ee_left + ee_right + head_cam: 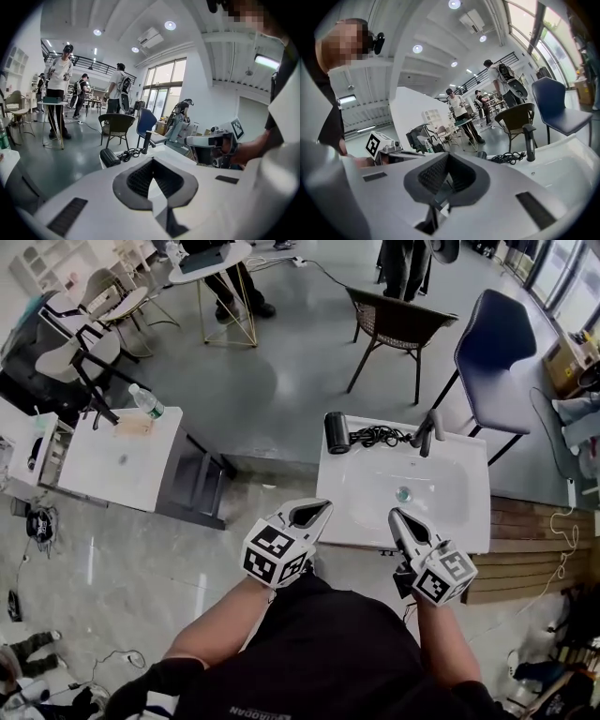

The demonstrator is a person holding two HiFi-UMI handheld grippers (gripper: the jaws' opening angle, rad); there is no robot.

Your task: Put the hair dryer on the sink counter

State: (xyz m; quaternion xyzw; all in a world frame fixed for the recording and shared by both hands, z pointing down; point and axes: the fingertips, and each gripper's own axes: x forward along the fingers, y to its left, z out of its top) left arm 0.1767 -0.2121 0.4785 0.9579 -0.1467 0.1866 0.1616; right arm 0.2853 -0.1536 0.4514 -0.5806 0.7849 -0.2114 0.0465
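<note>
The black hair dryer (pixel 337 431) (pixel 110 157) (pixel 482 154) lies on the back left corner of the white sink counter (pixel 473 521). Its coiled cord (pixel 380 436) rests beside it, next to the dark faucet (pixel 427 432) (pixel 529 140). My left gripper (pixel 325 505) (pixel 153 161) hovers at the counter's front left edge, shut and empty. My right gripper (pixel 394 514) (pixel 448 157) hangs over the front rim of the basin, also shut with nothing in it. Both are well short of the dryer.
A white cabinet (pixel 112 465) with a water bottle (pixel 145 401) stands to the left. Behind the sink are a wicker chair (pixel 398 324) and a blue chair (pixel 492 343). Several people stand farther back. Wooden planks (pixel 530 549) lie at the right.
</note>
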